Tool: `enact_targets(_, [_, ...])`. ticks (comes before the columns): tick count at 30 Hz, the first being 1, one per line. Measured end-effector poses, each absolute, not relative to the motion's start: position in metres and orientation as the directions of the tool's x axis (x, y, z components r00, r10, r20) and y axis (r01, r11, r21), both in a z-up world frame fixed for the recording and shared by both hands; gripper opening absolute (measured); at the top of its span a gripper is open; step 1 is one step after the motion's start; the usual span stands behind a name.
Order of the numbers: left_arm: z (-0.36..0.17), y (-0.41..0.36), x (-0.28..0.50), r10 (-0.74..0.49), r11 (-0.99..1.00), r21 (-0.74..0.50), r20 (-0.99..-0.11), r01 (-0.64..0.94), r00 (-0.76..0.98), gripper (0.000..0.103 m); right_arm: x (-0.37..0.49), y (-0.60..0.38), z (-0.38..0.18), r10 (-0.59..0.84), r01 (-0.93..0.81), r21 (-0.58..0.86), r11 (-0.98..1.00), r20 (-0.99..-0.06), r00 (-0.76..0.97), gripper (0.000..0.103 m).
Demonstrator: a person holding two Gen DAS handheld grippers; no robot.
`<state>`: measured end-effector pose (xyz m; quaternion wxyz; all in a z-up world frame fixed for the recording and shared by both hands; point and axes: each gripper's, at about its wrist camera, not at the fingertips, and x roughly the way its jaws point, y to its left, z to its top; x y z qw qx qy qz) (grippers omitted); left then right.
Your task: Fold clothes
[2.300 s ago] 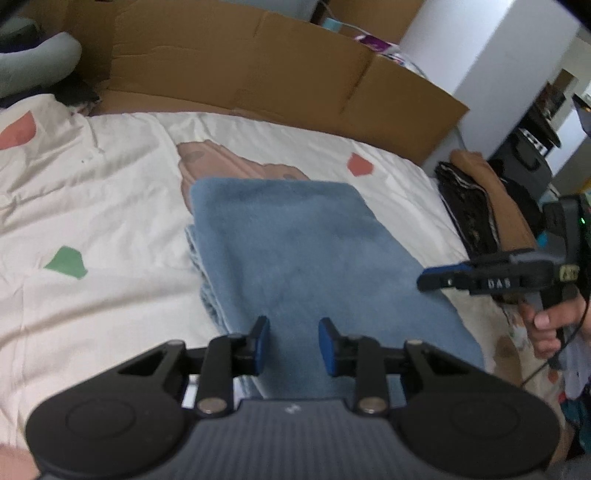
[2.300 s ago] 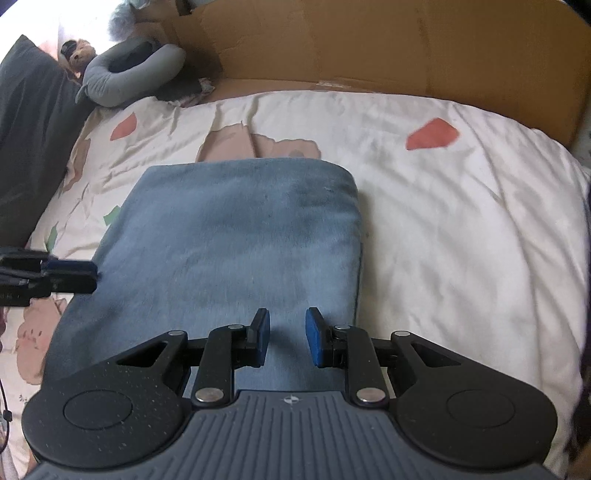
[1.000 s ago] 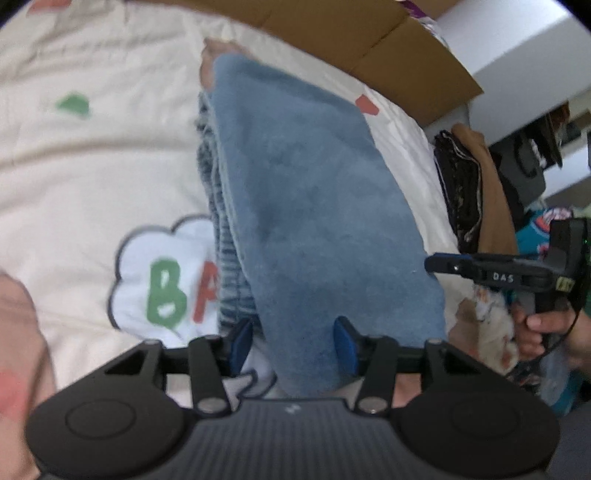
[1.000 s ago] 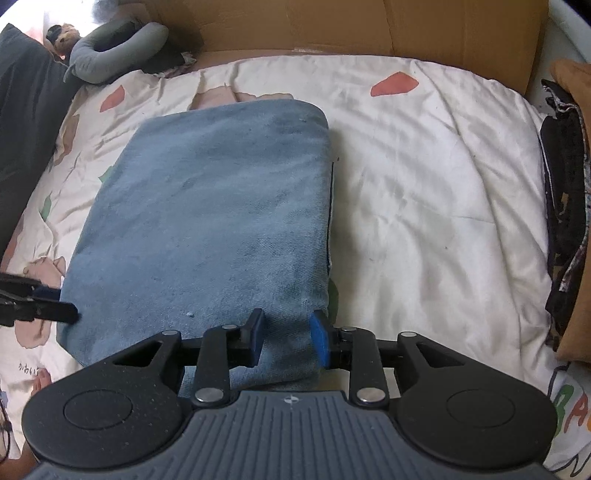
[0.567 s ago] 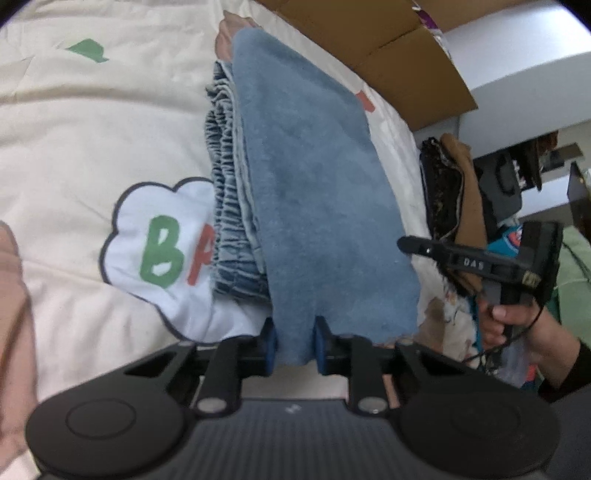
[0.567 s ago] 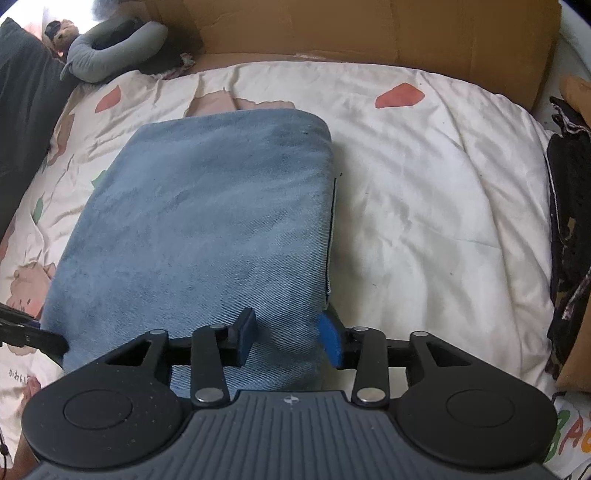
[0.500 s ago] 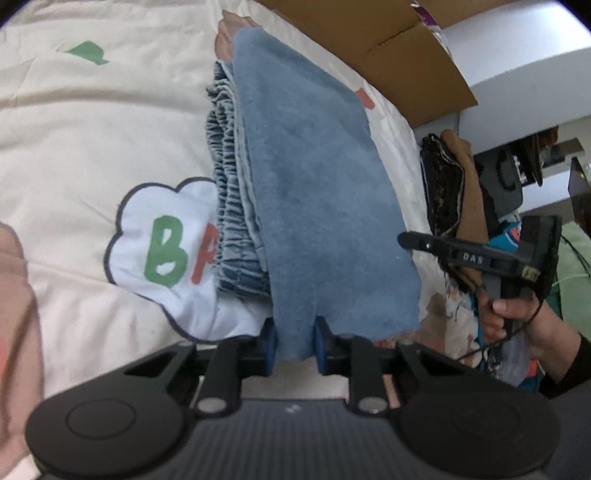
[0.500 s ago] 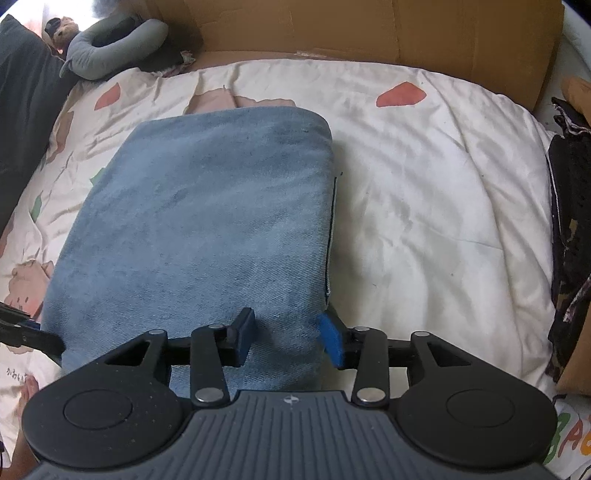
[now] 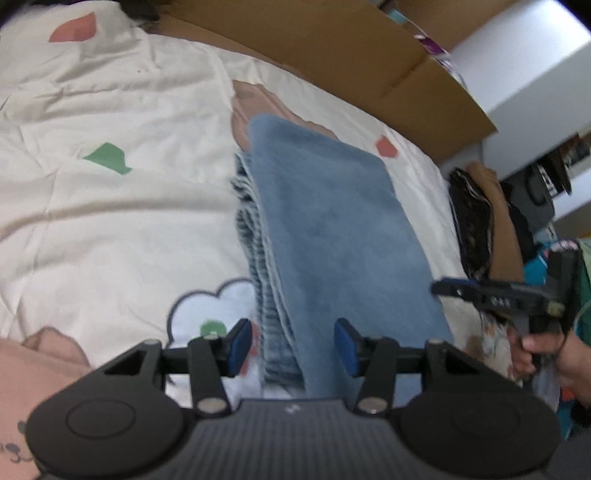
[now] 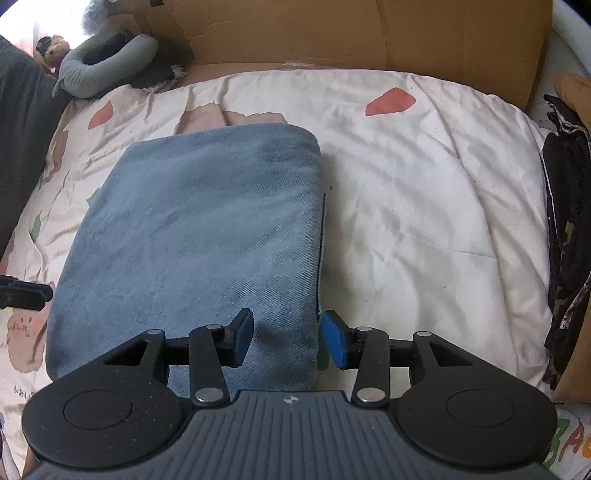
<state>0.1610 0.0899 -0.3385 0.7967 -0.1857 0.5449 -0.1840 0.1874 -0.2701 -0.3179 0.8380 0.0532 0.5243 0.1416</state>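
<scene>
The folded blue denim cloth (image 10: 199, 236) looks soft and matt; the wrinkled cream cotton bedsheet (image 10: 424, 206) too; brown cardboard (image 10: 369, 33) is dull.

Little lettering can be read, all of it partial

On the bedsheet (image 10: 424, 206), at the lower right edge of the right wrist view, large printed letters (image 10: 569, 441) read roughly "BA", green then orange, cut off by the frame. Small dark characters (image 10: 22, 389) at that sheet's lower left are too small to read. The marking on the right gripper (image 9: 498, 295), seen from the left wrist, is blurred.
</scene>
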Motion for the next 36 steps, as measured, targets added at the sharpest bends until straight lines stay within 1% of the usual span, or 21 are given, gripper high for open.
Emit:
enact_targets(5, [-0.351, 0.088, 0.18, -0.492, 0.86, -0.508, -0.802, 0.046, 0.339, 0.054, 0.202, -0.28, -0.326, 0.321, -0.149, 0.284, 0.947, -0.848, 0.423, 0.05])
enact_targets(8, [-0.361, 0.09, 0.188, -0.507, 0.846, -0.533, -0.793, 0.018, 0.338, 0.058, 0.214, -0.287, -0.335, 0.35, -0.119, 0.332, 0.936, -0.842, 0.411, 0.051])
enact_targets(10, [-0.369, 0.092, 0.191, -0.524, 0.829, -0.559, -0.784, -0.011, 0.333, 0.061, 0.221, -0.29, -0.341, 0.365, -0.109, 0.352, 0.93, -0.84, 0.401, 0.055])
enact_targets(13, [-0.381, 0.093, 0.195, -0.572, 0.788, -0.614, -0.754, -0.038, 0.323, 0.067, 0.23, -0.294, -0.35, 0.411, -0.09, 0.41, 0.908, -0.827, 0.384, 0.056])
enact_targets(15, [-0.39, 0.091, 0.197, -0.589, 0.776, -0.629, -0.746, -0.041, 0.312, 0.068, 0.236, -0.297, -0.357, 0.442, -0.071, 0.449, 0.89, -0.817, 0.371, 0.057])
enact_targets(20, [-0.402, 0.088, 0.2, -0.627, 0.744, -0.667, -0.72, -0.046, 0.297, 0.073, 0.246, -0.297, -0.368, 0.488, -0.05, 0.504, 0.862, -0.801, 0.347, 0.064])
enact_targets(22, [-0.407, 0.089, 0.2, -0.644, 0.728, -0.684, -0.708, -0.053, 0.291, 0.076, 0.247, -0.296, -0.37, 0.5, -0.053, 0.515, 0.856, -0.795, 0.344, 0.065])
enact_targets(24, [-0.412, 0.091, 0.202, -0.659, 0.709, -0.702, -0.693, -0.067, 0.292, 0.076, 0.249, -0.294, -0.372, 0.511, -0.056, 0.526, 0.849, -0.789, 0.341, 0.065])
enact_targets(30, [-0.42, 0.09, 0.21, -0.691, 0.671, -0.738, -0.656, -0.066, 0.304, 0.076, 0.255, -0.291, -0.378, 0.545, -0.064, 0.558, 0.828, -0.77, 0.332, 0.068])
enact_targets(31, [-0.421, 0.09, 0.212, -0.695, 0.667, -0.742, -0.651, -0.065, 0.304, 0.075, 0.255, -0.289, -0.377, 0.541, -0.08, 0.55, 0.831, -0.77, 0.338, 0.067])
enact_targets(32, [-0.421, 0.09, 0.213, -0.696, 0.666, -0.743, -0.65, -0.065, 0.305, 0.075, 0.256, -0.288, -0.375, 0.541, -0.093, 0.545, 0.833, -0.769, 0.341, 0.061])
enact_targets(33, [-0.421, 0.09, 0.213, -0.697, 0.665, -0.744, -0.649, -0.063, 0.306, 0.071, 0.256, -0.287, -0.373, 0.54, -0.105, 0.54, 0.835, -0.768, 0.343, 0.057])
enact_targets(35, [-0.419, 0.093, 0.21, -0.706, 0.653, -0.755, -0.634, -0.056, 0.316, 0.059, 0.256, -0.285, -0.369, 0.54, -0.13, 0.531, 0.838, -0.767, 0.347, 0.051])
enact_targets(36, [-0.418, 0.095, 0.209, -0.715, 0.638, -0.767, -0.621, -0.064, 0.322, 0.056, 0.256, -0.284, -0.367, 0.539, -0.142, 0.526, 0.839, -0.767, 0.348, 0.05])
